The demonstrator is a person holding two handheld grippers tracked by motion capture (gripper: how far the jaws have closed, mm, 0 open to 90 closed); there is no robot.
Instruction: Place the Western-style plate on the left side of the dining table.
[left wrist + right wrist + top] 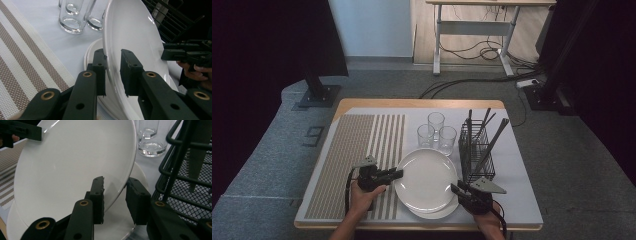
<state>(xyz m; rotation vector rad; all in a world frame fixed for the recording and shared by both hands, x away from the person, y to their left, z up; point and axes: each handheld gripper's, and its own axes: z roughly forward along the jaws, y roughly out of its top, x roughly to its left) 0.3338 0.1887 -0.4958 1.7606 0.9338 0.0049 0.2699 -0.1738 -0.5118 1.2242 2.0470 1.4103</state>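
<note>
Both grippers pinch one white plate by its rim: the left gripper (112,75) clamps the edge on its side, the right gripper (116,200) the opposite edge. Between them the top plate (424,177) is round, glossy, plain and shallow, tilted above a second plate (439,211). Beyond stand three glasses (435,134), with a black wire rack (476,155) just beside the right gripper.
</note>
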